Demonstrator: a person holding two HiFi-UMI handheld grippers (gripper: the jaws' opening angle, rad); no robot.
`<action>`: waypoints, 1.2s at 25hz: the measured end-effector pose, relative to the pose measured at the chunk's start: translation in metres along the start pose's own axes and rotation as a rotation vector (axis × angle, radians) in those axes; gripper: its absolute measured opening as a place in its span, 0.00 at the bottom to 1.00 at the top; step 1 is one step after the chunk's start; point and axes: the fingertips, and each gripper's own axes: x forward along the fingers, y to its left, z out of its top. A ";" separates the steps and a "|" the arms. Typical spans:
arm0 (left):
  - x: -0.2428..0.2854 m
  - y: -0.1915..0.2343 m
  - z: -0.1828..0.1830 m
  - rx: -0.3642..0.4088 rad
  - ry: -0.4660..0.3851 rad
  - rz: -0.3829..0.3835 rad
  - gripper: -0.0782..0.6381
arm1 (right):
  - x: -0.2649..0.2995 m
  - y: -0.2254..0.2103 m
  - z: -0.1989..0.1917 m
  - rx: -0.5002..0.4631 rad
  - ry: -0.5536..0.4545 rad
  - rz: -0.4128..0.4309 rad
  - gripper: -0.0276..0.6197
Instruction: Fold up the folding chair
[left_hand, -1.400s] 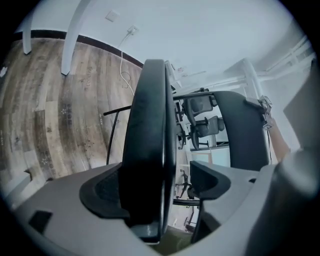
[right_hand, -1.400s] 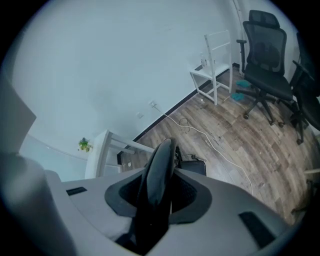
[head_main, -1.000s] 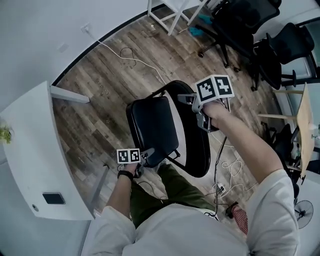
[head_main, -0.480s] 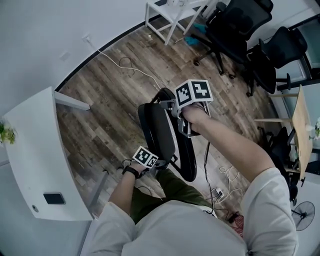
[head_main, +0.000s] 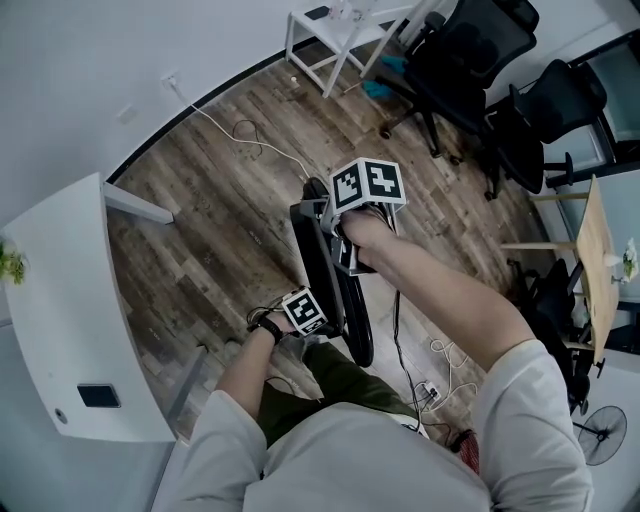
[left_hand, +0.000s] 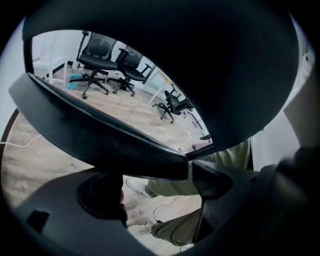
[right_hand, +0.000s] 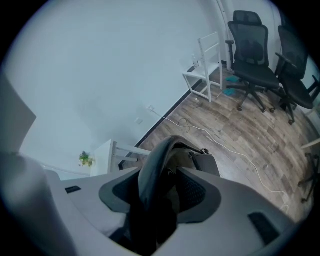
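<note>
The black folding chair (head_main: 312, 262) stands on the wood floor, seat and back close together and seen edge-on. My right gripper (head_main: 332, 232) is at the top of the back. In the right gripper view the back's black rim (right_hand: 155, 165) lies between the jaws of the right gripper (right_hand: 167, 197). These jaws have just been opening, and a gap shows beside the far pad. My left gripper (head_main: 322, 318) is at the seat's lower edge. In the left gripper view the seat slab (left_hand: 100, 135) crosses over one jaw of the left gripper (left_hand: 157, 187), whose jaws stand apart.
A white table (head_main: 60, 300) stands at the left and a white cable (head_main: 235, 130) runs across the floor. Black office chairs (head_main: 470, 60) and a white stool (head_main: 330, 35) are at the back. My green-trousered leg (head_main: 340, 375) is right behind the chair, with cables (head_main: 425, 385) by it.
The seat has swung up against the back, so the chair went from open to edge-on. My left gripper rose and rolled with the seat. The right gripper shifted left.
</note>
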 end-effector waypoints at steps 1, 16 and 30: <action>0.002 0.000 0.001 0.026 0.020 0.002 0.70 | -0.001 -0.001 0.000 0.002 -0.002 0.001 0.37; 0.003 0.000 0.010 0.042 0.064 0.078 0.70 | -0.022 -0.024 0.011 -0.059 0.023 -0.037 0.32; -0.174 -0.069 0.083 -0.688 -0.762 0.083 0.70 | -0.021 -0.021 0.013 -0.065 0.063 -0.061 0.30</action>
